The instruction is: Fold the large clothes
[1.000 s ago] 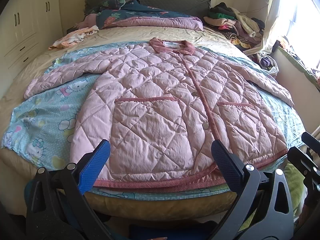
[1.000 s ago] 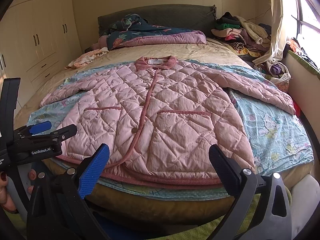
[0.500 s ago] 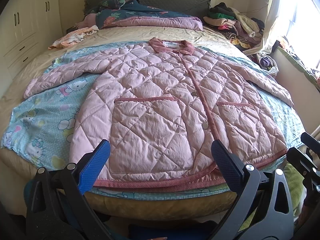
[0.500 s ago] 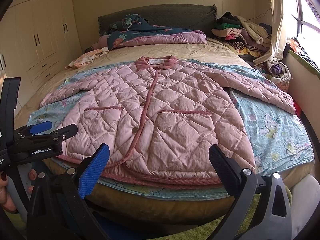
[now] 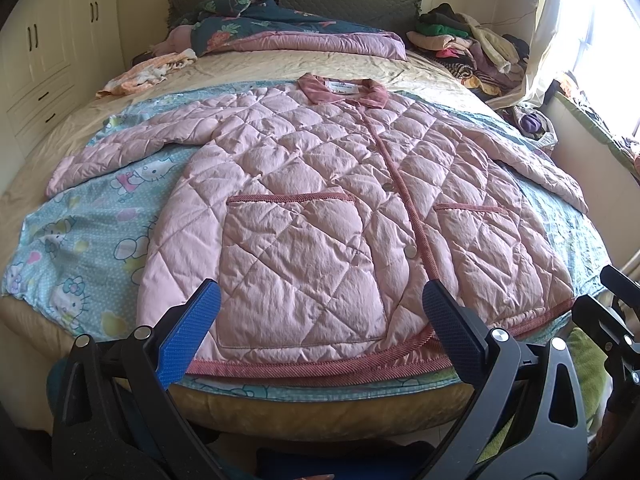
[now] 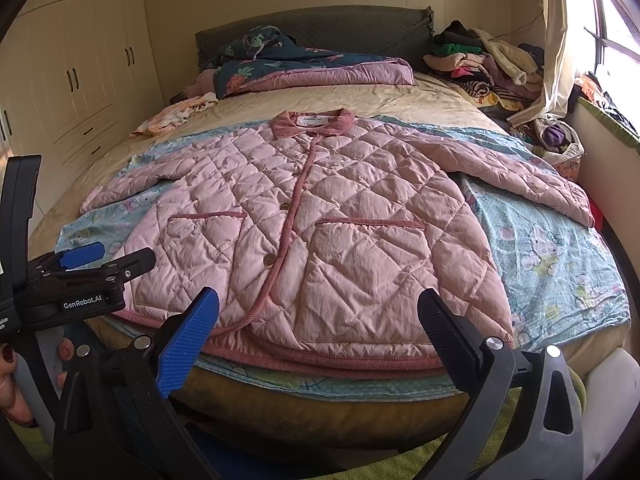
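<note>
We are looking at jacket (image 5: 320,208) lying flat on bed (image 5: 320,404), front up, buttoned, sleeves spread wide, hem at near edge; likely laid so for folding. We are holding left gripper (image 5: 320,336) and right gripper (image 6: 320,336) short of hem, both spread wide, gripping nothing (no fold begun, we judge). Right view is showing left gripper from side, hand (image 6: 16,376) on handle; left view is catching only sliver of right gripper.

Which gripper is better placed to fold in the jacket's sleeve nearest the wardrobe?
Left. The left gripper faces that half of the pink jacket, nearer that sleeve; the right gripper sits toward the window-side half.
</note>
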